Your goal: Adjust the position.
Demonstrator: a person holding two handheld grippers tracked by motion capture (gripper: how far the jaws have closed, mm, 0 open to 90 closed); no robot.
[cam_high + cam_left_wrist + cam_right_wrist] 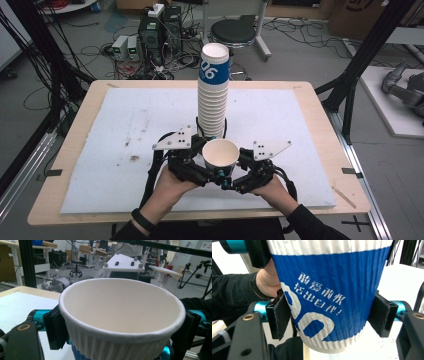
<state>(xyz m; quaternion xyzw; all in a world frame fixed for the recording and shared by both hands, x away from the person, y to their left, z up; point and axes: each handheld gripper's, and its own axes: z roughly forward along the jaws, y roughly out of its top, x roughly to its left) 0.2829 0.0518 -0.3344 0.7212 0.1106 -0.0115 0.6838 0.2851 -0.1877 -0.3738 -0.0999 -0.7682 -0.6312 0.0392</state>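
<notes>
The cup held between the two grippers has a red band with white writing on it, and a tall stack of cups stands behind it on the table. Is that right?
Not quite: the band on the cup is blue, not red, as the right gripper view shows. The writing on it is white, and a tall stack of cups does stand behind it on the table, as the high view shows.

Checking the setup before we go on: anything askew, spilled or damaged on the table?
Nothing spilled or damaged. The tall cup stack leans slightly left toward its top. The white mat has a few brown stains on its left half. The single cup sits upright between both grippers, uncrushed.
</notes>
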